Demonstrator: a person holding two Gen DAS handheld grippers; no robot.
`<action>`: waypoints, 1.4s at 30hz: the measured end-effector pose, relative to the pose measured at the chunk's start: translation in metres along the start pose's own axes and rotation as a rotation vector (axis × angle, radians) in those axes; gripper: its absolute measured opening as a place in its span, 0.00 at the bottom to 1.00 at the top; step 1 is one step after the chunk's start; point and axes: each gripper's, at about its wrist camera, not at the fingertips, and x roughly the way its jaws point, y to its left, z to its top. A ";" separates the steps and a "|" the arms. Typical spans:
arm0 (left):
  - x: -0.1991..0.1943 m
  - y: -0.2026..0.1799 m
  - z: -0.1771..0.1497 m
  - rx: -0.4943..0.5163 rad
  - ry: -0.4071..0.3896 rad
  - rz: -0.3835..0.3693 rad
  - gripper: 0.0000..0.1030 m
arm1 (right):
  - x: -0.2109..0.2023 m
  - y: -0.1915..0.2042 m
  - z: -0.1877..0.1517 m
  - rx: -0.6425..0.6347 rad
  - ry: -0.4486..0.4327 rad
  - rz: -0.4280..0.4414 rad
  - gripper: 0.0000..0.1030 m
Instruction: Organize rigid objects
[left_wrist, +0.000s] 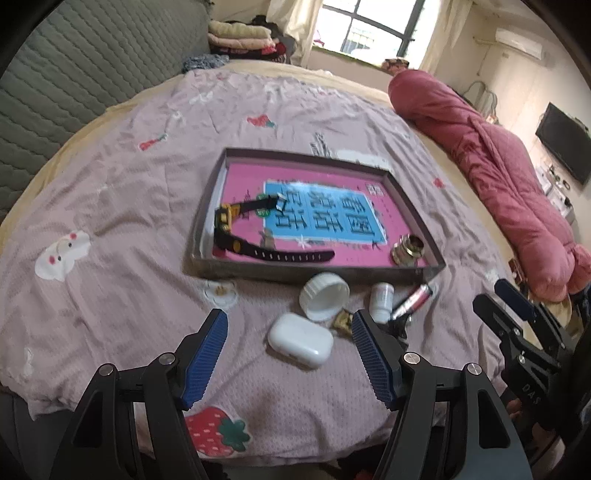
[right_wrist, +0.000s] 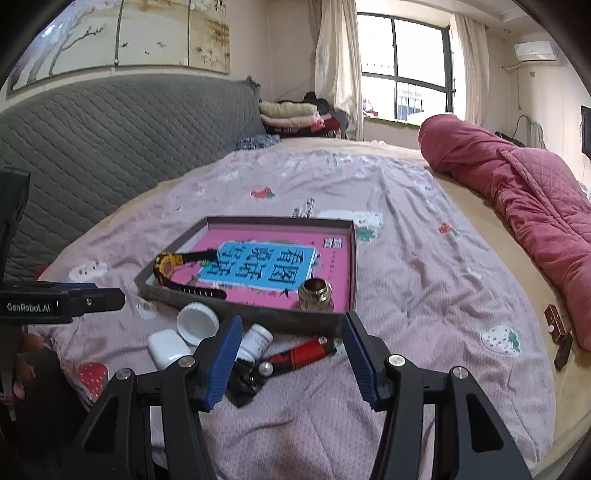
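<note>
- A bed (right_wrist: 424, 266) fills the middle of the room, spread with a pale lilac sheet printed with strawberries.
- Behind the bed stands a grey quilted headboard (right_wrist: 110, 147), with a painted blossom panel (right_wrist: 122, 33) on the wall above.
- Beyond the bed's far edge, a dark-framed window (right_wrist: 404, 66) gives daylight between cream curtains (right_wrist: 338, 62).
- Folded clothes (right_wrist: 291, 116) are stacked at the bed's far corner.
- A rolled pink quilt (right_wrist: 517, 192) lies along the bed's right side.
- An air conditioner (right_wrist: 535, 51) hangs high right of the window.

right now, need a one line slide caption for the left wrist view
Open left gripper hovers over a white earbud case on the bedspread, near a tray holding a watch.
</note>
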 end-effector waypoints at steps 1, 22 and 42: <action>0.002 -0.002 -0.003 0.008 0.009 0.000 0.69 | 0.001 0.000 -0.001 0.000 0.005 0.002 0.54; 0.013 -0.009 -0.025 0.040 0.092 -0.002 0.69 | 0.009 0.015 -0.018 -0.024 0.121 0.040 0.54; 0.027 -0.012 -0.035 0.061 0.135 0.007 0.69 | 0.020 0.015 -0.027 0.000 0.189 0.082 0.54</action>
